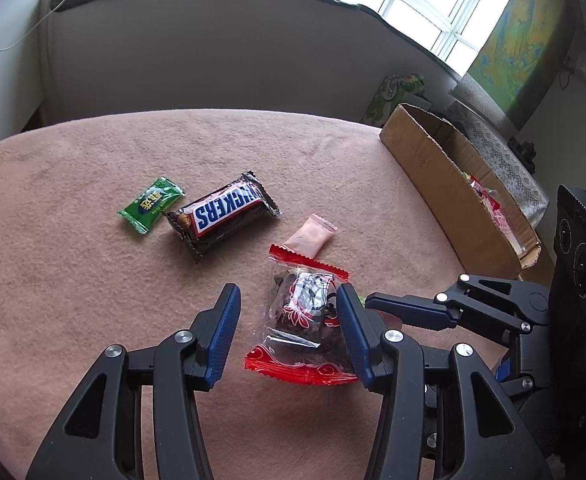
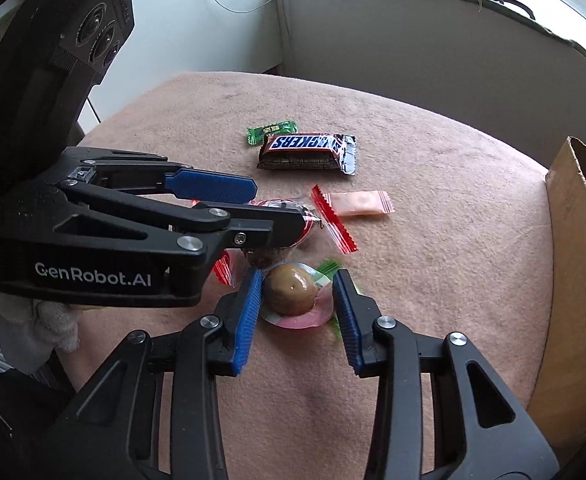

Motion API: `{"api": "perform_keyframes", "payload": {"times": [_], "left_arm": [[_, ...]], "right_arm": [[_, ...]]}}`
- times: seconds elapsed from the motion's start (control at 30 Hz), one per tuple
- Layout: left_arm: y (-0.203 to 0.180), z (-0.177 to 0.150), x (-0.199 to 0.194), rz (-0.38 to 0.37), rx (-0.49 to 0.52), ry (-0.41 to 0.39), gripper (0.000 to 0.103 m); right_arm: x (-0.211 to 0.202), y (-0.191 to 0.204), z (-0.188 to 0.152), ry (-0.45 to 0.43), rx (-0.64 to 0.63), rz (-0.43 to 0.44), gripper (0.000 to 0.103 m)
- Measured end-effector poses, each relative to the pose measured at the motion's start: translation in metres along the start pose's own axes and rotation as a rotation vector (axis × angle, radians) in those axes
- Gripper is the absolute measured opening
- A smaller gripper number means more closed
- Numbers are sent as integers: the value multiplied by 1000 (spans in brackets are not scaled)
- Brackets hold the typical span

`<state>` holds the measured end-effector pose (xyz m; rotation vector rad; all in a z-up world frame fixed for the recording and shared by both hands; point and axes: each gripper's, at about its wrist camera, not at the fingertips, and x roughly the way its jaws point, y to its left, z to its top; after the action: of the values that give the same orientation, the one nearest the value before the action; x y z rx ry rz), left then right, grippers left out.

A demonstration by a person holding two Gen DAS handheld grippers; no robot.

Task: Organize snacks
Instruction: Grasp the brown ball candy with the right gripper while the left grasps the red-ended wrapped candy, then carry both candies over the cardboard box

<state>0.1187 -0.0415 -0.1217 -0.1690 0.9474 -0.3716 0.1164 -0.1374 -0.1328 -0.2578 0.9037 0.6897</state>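
Note:
My left gripper (image 1: pixel 289 300) is open around a clear packet with red ends (image 1: pixel 305 320) holding dark snacks; the right pad touches it. It also shows in the right wrist view (image 2: pixel 333 220), partly hidden by the left gripper. My right gripper (image 2: pixel 299 280) is open around a brown round snack in a clear wrapper (image 2: pixel 291 290). A Snickers bar (image 1: pixel 225 210) (image 2: pixel 307 152), a green candy (image 1: pixel 151 204) (image 2: pixel 271 132) and a pink sachet (image 1: pixel 311 236) (image 2: pixel 359 204) lie further out on the pink cloth.
An open cardboard box (image 1: pixel 445 176) (image 2: pixel 573 264) with several snacks inside stands at the table's right edge. A grey wall and a window sill with plants lie beyond the table. The cloth-covered table (image 1: pixel 73 280) drops off at left.

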Motion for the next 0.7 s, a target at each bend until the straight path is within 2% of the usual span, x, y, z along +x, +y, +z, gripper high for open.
{"api": "perform_keyframes", "payload": {"times": [0.07, 0.13, 0.43, 0.6, 0.7], "left_arm": [[-1, -2, 0, -1, 8, -1, 48], [-1, -3, -1, -9, 15, -4, 41], [-10, -3, 1, -9, 48, -8, 38], [-8, -5, -5, -13, 34, -22, 35], [-4, -5, -11, -16, 19, -33, 29]], "right_arm": [[2, 2, 0, 1, -13, -9, 38], [1, 3, 0, 3, -22, -13, 37], [-1, 1, -4, 18, -14, 0, 37], [-4, 2, -4, 4, -3, -5, 34], [-9, 1, -6, -11, 9, -5, 32]]}}
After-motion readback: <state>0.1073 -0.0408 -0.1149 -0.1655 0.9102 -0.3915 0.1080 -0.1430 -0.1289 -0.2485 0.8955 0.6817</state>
